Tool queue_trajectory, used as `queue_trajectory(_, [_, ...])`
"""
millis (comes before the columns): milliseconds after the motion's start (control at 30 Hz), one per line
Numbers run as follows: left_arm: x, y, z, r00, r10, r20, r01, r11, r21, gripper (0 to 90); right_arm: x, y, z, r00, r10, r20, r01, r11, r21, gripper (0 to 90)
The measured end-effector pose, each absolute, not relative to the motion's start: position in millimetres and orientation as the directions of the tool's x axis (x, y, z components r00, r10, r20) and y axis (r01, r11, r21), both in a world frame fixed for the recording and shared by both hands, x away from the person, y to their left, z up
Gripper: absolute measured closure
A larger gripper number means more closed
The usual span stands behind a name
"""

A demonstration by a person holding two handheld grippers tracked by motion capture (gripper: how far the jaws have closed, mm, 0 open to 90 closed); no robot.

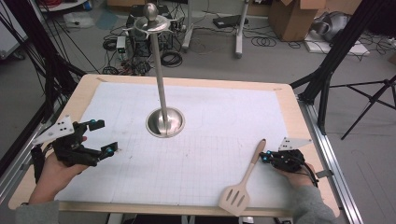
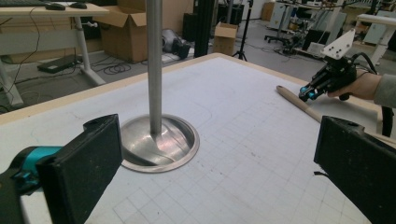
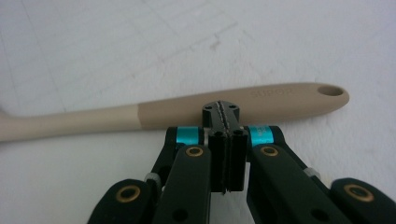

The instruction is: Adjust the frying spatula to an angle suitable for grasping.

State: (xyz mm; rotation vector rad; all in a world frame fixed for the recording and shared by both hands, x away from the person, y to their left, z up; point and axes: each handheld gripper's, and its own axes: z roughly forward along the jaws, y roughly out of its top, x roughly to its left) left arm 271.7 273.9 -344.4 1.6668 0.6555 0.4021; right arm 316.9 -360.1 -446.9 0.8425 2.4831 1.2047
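A beige slotted spatula (image 1: 246, 176) lies on the white gridded mat at the front right, its head toward the table's front edge. My right gripper (image 1: 265, 157) is shut, jaws pressed pad to pad, its tip against the side of the spatula handle (image 3: 177, 109) near the hole end. In the right gripper view the right gripper (image 3: 221, 108) holds nothing between its jaws. My left gripper (image 1: 103, 136) stands wide open at the left of the mat, empty. Its jaws frame the metal stand (image 2: 159, 144) in the left gripper view, where the right gripper (image 2: 306, 94) touches the spatula handle (image 2: 295, 100) farther off.
A tall metal stand with a round dished base (image 1: 165, 122) and a hooked top (image 1: 152, 21) rises from the mat's middle. The mat (image 1: 210, 140) covers most of the wooden table (image 1: 187, 80). Tripods, cables and boxes stand on the floor beyond.
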Motion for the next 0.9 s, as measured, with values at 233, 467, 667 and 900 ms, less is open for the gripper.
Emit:
queue_trajectory(233, [268, 278, -344, 0.772, 0.629, -0.091, 0.197, -0.100, 0.975, 1.7, 328, -351, -447, -0.807, 0.590, 0.024, 0.381, 0.489, 0.785, 90.0])
queue_trajectory(467, [265, 281, -344, 0.766, 0.637, -0.089, 0.198, -0.102, 0.975, 1.7, 339, -339, -447, -0.817, 0.577, 0.023, 0.370, 0.492, 0.788, 90.0])
queue_trajectory(667, [262, 285, -345, 0.759, 0.646, -0.087, 0.200, -0.103, 0.974, 1.7, 350, -327, -448, -0.830, 0.558, 0.025, 0.358, 0.497, 0.791, 90.0])
queue_trajectory(900, [259, 288, -347, 0.749, 0.657, -0.087, 0.207, -0.106, 0.973, 1.8, 360, -310, -448, -0.841, 0.540, 0.016, 0.342, 0.509, 0.790, 90.0])
